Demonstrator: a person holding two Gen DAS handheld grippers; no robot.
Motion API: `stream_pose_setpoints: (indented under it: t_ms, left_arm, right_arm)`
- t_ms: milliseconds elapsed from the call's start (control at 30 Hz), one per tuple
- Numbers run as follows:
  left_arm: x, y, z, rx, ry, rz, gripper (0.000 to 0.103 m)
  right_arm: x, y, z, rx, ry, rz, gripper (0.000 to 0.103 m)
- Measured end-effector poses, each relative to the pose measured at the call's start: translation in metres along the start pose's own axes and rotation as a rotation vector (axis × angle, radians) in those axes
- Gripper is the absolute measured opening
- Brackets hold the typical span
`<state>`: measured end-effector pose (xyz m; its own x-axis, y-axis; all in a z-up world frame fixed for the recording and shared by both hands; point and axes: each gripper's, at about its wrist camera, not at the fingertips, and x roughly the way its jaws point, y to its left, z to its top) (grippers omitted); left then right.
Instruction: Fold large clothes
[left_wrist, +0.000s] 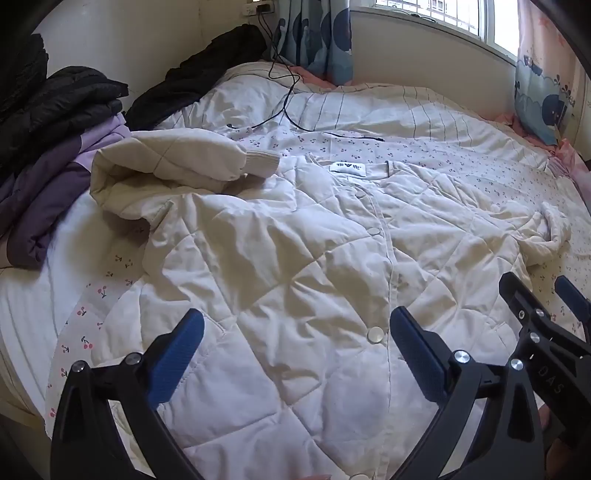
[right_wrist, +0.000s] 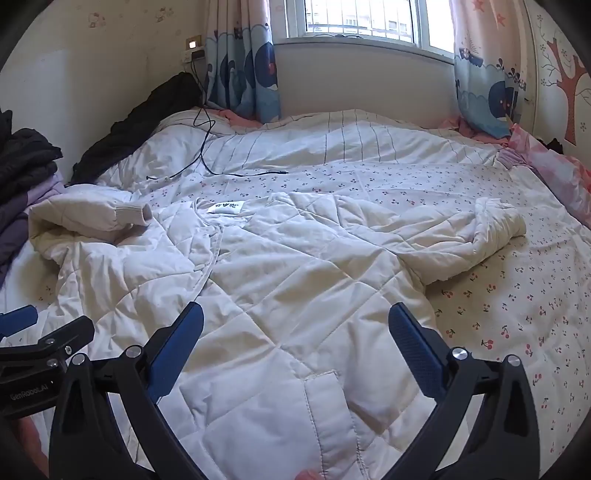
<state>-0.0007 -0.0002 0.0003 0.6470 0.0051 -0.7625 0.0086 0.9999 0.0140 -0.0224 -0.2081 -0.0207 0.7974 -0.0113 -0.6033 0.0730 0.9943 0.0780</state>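
Step in hand: I judge folding not yet begun; cream quilted snap-front jacket (left_wrist: 295, 240) lies spread face up, collar toward the bed's far edge.
Left gripper (left_wrist: 295, 354): jaws wide, empty, over the hem.
Right gripper (right_wrist: 295, 347): jaws wide, empty, above the pocket.
Next move: I would likely take the crumpled sleeve (right_wrist: 480, 236) toward the bed's right edge and bring it inward.
Surface: cherry-print quilt-covered bed (right_wrist: 498, 314); black cable (left_wrist: 288, 107) near the far-left corner.
Room: window (right_wrist: 362, 18), whale-print curtains (right_wrist: 240, 55).

Cream quilted jacket (left_wrist: 295, 258) on a cherry-print bedspread (right_wrist: 498, 295); seemingly purple clothes (left_wrist: 44, 192).
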Motion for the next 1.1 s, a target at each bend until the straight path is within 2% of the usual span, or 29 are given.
stream_pose_setpoints:
  t_ms: [167, 367, 433, 767, 1100]
  left_arm:
    - [-0.005, 0.007, -0.001, 0.038, -0.022, 0.007, 0.097]
    - [-0.012, 0.037, -0.002, 0.052, -0.039, 0.036, 0.097]
    - [0.001, -0.012, 0.000, 0.067, -0.021, 0.068, 0.097]
    - [0.011, -0.014, -0.001, 0.054, 0.033, 0.025, 0.097]
    - [0.015, -0.023, -0.003, 0.063, 0.039, 0.026, 0.097]
  right_arm:
    - [0.000, -0.002, 0.000, 0.008, 0.004, 0.006, 0.097]
    - [-0.001, -0.004, 0.000, 0.013, 0.011, 0.012, 0.097]
    - [-0.001, -0.004, 0.000, 0.015, 0.013, 0.015, 0.097]
    - [-0.006, 0.003, 0.000, 0.004, 0.021, 0.025, 0.097]
    - [-0.004, -0.006, 0.002, 0.020, 0.024, 0.023, 0.097]
